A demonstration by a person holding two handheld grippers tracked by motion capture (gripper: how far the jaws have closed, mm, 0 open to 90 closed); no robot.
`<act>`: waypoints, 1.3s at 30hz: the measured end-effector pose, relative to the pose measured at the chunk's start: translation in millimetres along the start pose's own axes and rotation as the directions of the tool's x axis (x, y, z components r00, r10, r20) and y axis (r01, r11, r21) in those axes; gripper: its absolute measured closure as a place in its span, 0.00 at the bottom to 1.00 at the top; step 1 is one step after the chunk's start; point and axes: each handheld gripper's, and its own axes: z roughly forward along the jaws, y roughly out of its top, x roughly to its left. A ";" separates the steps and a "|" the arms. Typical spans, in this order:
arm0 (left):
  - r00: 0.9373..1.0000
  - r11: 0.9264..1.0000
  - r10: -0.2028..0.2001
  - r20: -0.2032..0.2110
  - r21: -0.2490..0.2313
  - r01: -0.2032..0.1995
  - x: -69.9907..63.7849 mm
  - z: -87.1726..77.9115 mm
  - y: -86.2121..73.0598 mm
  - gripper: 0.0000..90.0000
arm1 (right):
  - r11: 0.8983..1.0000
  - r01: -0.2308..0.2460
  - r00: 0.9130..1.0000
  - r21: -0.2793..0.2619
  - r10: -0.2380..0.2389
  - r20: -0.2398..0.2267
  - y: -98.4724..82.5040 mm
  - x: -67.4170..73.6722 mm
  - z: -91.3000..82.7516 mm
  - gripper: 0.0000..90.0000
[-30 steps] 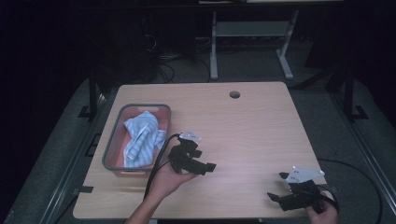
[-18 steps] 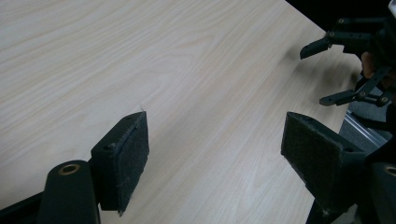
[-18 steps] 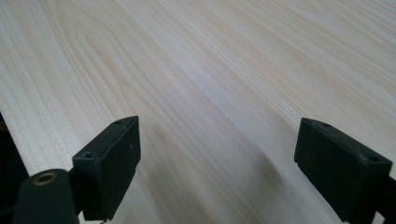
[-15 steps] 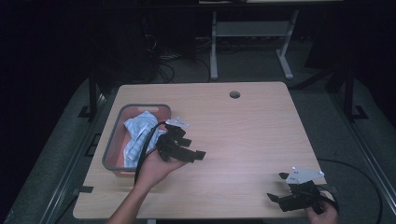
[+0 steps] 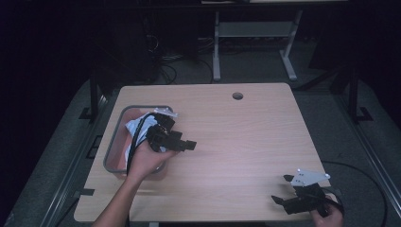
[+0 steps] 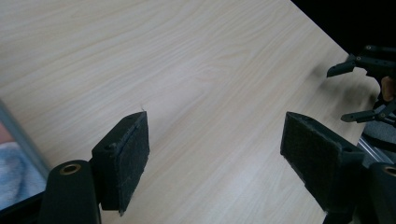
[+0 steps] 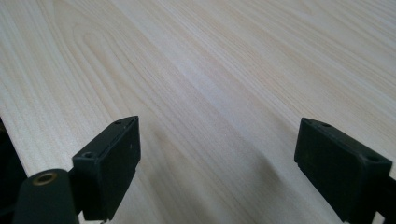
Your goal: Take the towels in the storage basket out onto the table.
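Note:
A grey-rimmed tray (image 5: 111, 147) with a pink inside stands at the table's left and holds a crumpled white and blue cloth (image 5: 136, 129). A hand holds my left gripper (image 5: 185, 141) above the tray's right edge, jaws pointing right over the wood. In the left gripper view the left gripper (image 6: 215, 154) is open with nothing between its pads; the tray rim (image 6: 23, 151) and the cloth (image 6: 13, 179) show at lower left. My right gripper (image 5: 281, 189) sits near the table's front right corner. The right gripper view shows the right gripper (image 7: 219, 158) open and empty over bare wood.
The wooden table (image 5: 236, 142) has a round cable hole (image 5: 237, 96) near its far edge. Beyond it stand a white desk frame (image 5: 255, 33) and cables on a dark floor. The right gripper (image 6: 369, 88) shows far off in the left gripper view.
My left gripper has moved left and away from the person, from the table's middle front to the tray's right edge. The right gripper has stayed in place.

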 end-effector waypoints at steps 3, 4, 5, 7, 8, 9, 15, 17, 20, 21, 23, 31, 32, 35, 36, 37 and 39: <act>1.000 1.000 -0.008 -0.009 -0.008 0.008 7.1 -6.3 0.1 0.27 | 1.000 -0.003 1.000 0.004 0.003 -0.001 -0.1 0.1 0.3 0.15; 1.000 1.000 -0.008 -0.009 -0.008 0.008 7.1 -6.3 0.1 0.27 | 1.000 -0.003 1.000 0.004 0.003 -0.001 -0.1 0.1 0.3 0.15; 1.000 1.000 -0.013 -0.013 -0.009 0.013 9.5 -8.3 -0.3 0.27 | 1.000 -0.002 1.000 0.004 0.002 -0.001 0.0 0.0 0.3 0.15; 0.999 1.000 -0.021 -0.032 -0.011 0.021 16.2 -13.6 -2.6 0.28 | 1.000 -0.003 1.000 0.006 0.003 -0.003 0.3 0.3 0.8 0.15; 0.999 1.000 -0.023 -0.036 -0.010 0.023 18.8 -15.8 -3.3 0.28 | 1.000 -0.001 1.000 0.008 0.001 -0.005 0.4 0.6 1.2 0.15; 0.999 0.999 -0.037 -0.031 -0.015 0.037 21.2 -17.7 -3.9 0.28 | 1.000 0.003 1.000 0.010 -0.003 -0.009 0.6 1.0 1.9 0.15; 0.997 0.998 -0.049 -0.057 -0.027 0.048 29.5 -27.4 -4.1 0.28 | 1.000 0.013 1.000 0.018 -0.013 -0.015 1.6 1.9 2.8 0.15; 0.996 0.998 -0.055 -0.065 -0.026 0.053 33.9 -30.4 -4.2 0.28 | 1.000 0.001 1.000 0.014 -0.001 -0.017 1.2 1.6 3.2 0.15; 0.993 0.996 -0.084 -0.079 -0.041 0.081 43.8 -36.1 -5.8 0.28 | 1.000 0.009 1.000 0.017 -0.009 -0.016 1.0 1.5 3.2 0.15; 0.992 0.995 -0.089 -0.089 -0.043 0.085 46.0 -37.2 -6.5 0.28 | 1.000 0.010 1.000 0.015 -0.010 -0.016 1.0 1.4 3.1 0.15; 0.990 0.995 -0.097 -0.101 -0.044 0.093 50.2 -39.7 -9.1 0.28 | 1.000 0.010 1.000 0.011 -0.010 -0.016 1.0 1.3 2.5 0.15; 0.977 0.989 -0.144 -0.158 -0.048 0.138 68.1 -49.9 -21.3 0.28 | 1.000 0.013 1.000 0.012 -0.013 -0.015 1.2 1.7 2.2 0.15; 0.975 0.988 -0.151 -0.163 -0.050 0.145 70.6 -51.1 -22.9 0.28 | 1.000 0.012 1.000 0.013 -0.012 -0.011 1.2 1.7 1.7 0.15; 0.970 0.984 -0.175 -0.166 -0.054 0.168 77.0 -53.2 -27.4 0.28 | 1.000 0.013 1.000 0.007 -0.013 -0.007 0.7 0.6 0.8 0.15; 0.969 0.984 -0.175 -0.173 -0.054 0.168 79.0 -54.2 -28.6 0.28 | 1.000 0.015 1.000 0.008 -0.015 -0.007 0.6 0.9 0.7 0.15; 0.966 0.982 -0.187 -0.178 -0.061 0.179 81.0 -54.7 -29.7 0.28 | 1.000 0.017 1.000 0.008 -0.017 -0.007 0.6 1.1 0.7 0.15; 0.961 0.980 -0.195 -0.197 -0.064 0.186 85.3 -56.1 -31.3 0.28 | 1.000 0.013 1.000 0.009 -0.013 -0.009 0.8 1.5 0.7 0.15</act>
